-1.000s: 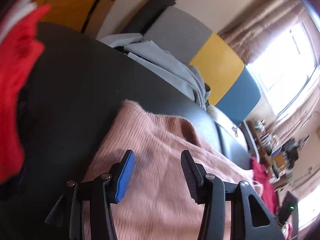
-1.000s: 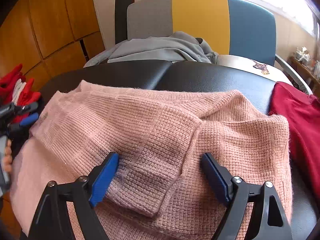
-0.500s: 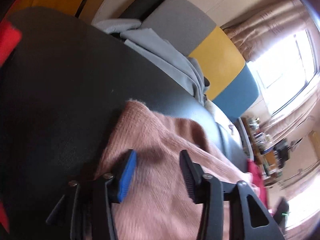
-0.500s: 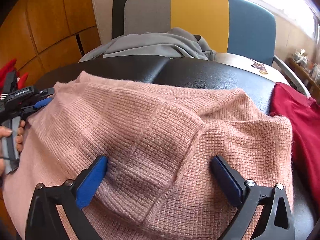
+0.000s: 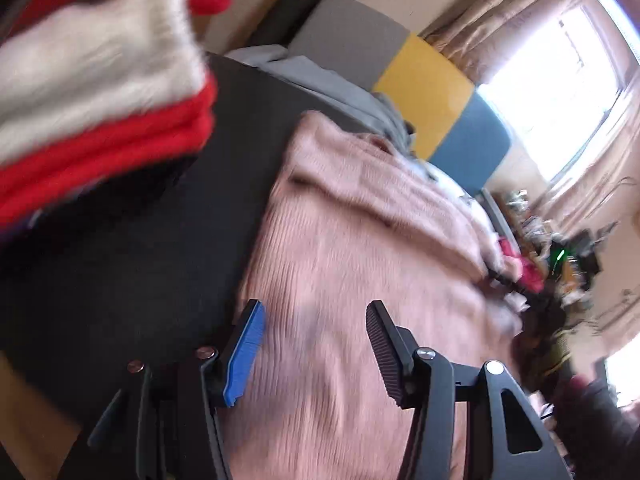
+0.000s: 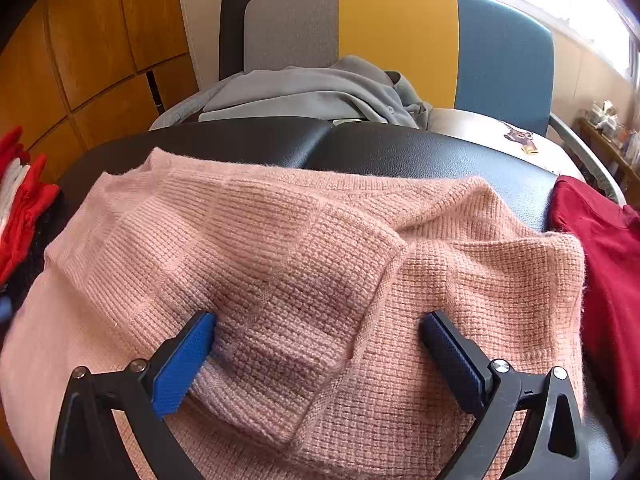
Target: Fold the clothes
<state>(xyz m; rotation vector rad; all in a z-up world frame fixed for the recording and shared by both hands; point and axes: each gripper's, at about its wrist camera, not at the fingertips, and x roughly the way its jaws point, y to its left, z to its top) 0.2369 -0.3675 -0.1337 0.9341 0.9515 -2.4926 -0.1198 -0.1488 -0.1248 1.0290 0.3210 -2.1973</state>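
Landmark: the pink knit sweater (image 6: 304, 264), spread over the black padded surface (image 6: 400, 152) with one sleeve folded across its middle.
Right gripper (image 6: 318, 340): low over the near part of the sweater, jaws as wide as they go, having just been opening; the folded sleeve lies between the blue pads (image 6: 180, 364), which seem only to brush the knit rather than press it.
Left gripper (image 5: 314, 348): over the sweater's near edge at its left side, jaws partly apart and just been opening a little; pink knit shows between the pads (image 5: 244, 356), nothing pinched. This view is smeared, so contact with the cloth cannot be judged.
Grey garment (image 6: 312, 92): beyond the sweater's far edge, heaped on the chair (image 6: 396, 36) with grey, yellow and blue back panels.
Dark red garment (image 6: 608, 264): touching the sweater's right edge.
Red and white cloth (image 6: 20, 208): off the sweater's left edge, on the same surface.
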